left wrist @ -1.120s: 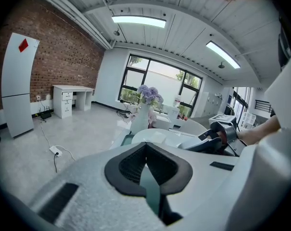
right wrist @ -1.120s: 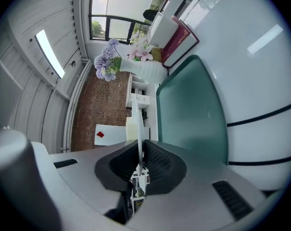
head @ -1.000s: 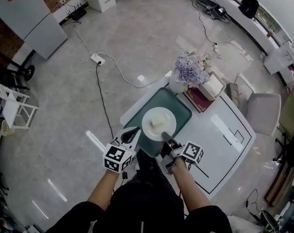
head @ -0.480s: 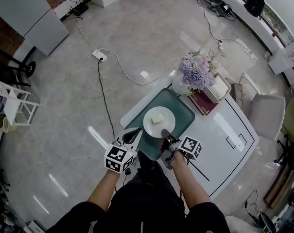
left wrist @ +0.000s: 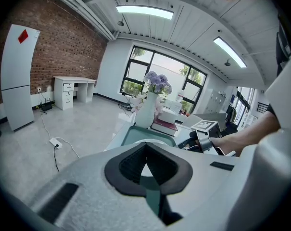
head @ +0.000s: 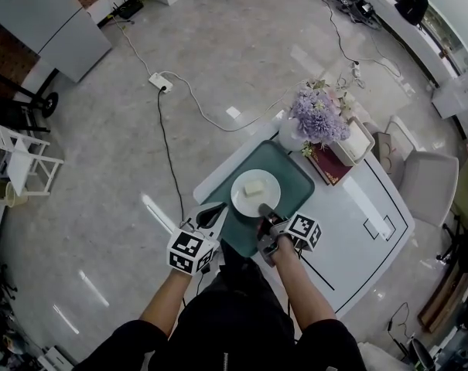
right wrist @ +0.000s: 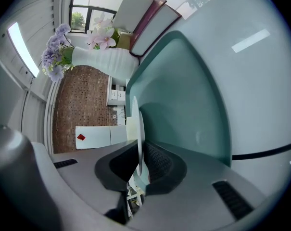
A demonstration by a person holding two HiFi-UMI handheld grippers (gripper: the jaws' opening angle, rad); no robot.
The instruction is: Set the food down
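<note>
Food (head: 254, 188): one pale block on a round white plate (head: 256, 193), just below centre frame in the head view.
- The block lies a little off the plate's middle, toward the upper left.
- The plate is over a dark green tray (head: 295, 178) with rounded corners, in the tray's lower-left half. Whether its underside touches the tray cannot be told.

Right gripper (head: 264, 212):
- It comes in from below the plate.
- In the right gripper view its jaws are nearly together, with the dark pads (right wrist: 157, 160) clamped on the thin rim of the plate (right wrist: 139, 143), which is seen edge-on.
- The green tray (right wrist: 183, 95) fills the frame's middle right.

Left gripper (head: 210, 213):
- It is lower left of the tray, off the table edge, beside the plate but apart from it.
- In the left gripper view its jaws are closed tip to tip, with nothing between them.

Table (head: 357, 230): white, with thin black lines marked on it, running from centre frame to lower right.

Past the tray, upper right:
- A white vase (head: 289, 136) holds purple and pale flowers (head: 317, 116).
- Beside it a dark red book (head: 324, 163) lies flat.
- A white box (head: 353, 141) sits just beyond the book.

A pale chair (head: 419, 180) stands at the table's right side.

Floor: grey and glossy. A white power strip (head: 158, 82) with cables lies upper left of centre.
</note>
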